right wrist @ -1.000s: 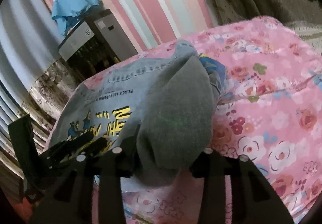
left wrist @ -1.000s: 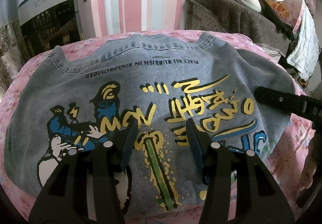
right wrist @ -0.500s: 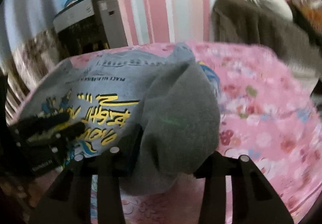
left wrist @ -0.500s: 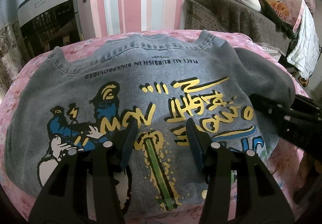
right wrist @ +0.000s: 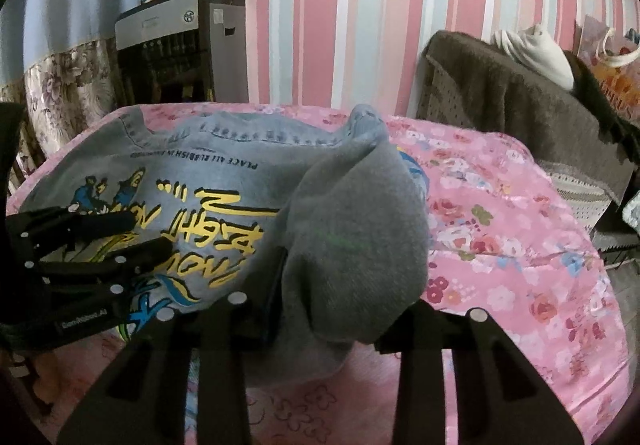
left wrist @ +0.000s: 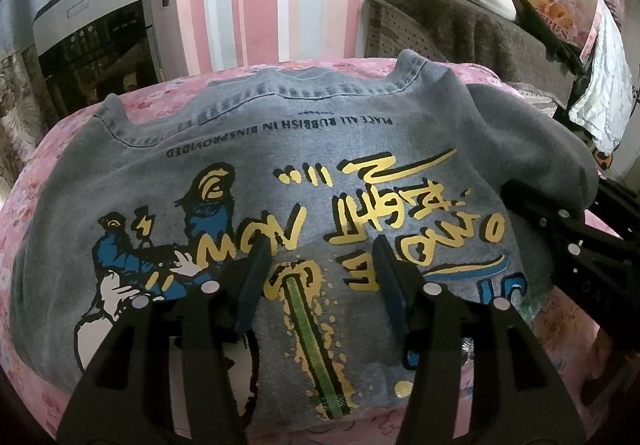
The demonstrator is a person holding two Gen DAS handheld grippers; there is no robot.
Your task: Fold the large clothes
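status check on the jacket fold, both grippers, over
Left gripper open, jaws opening, over the denim jacket print. Right gripper closing around grey sleeve, folding it inward. Nothing in the way.

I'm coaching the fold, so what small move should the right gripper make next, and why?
Probably carry the grey sleeve further across the printed back of the denim jacket. The right gripper is closing with the sleeve between its fingers, bunched at the jacket's edge; the left gripper hovers over the print.
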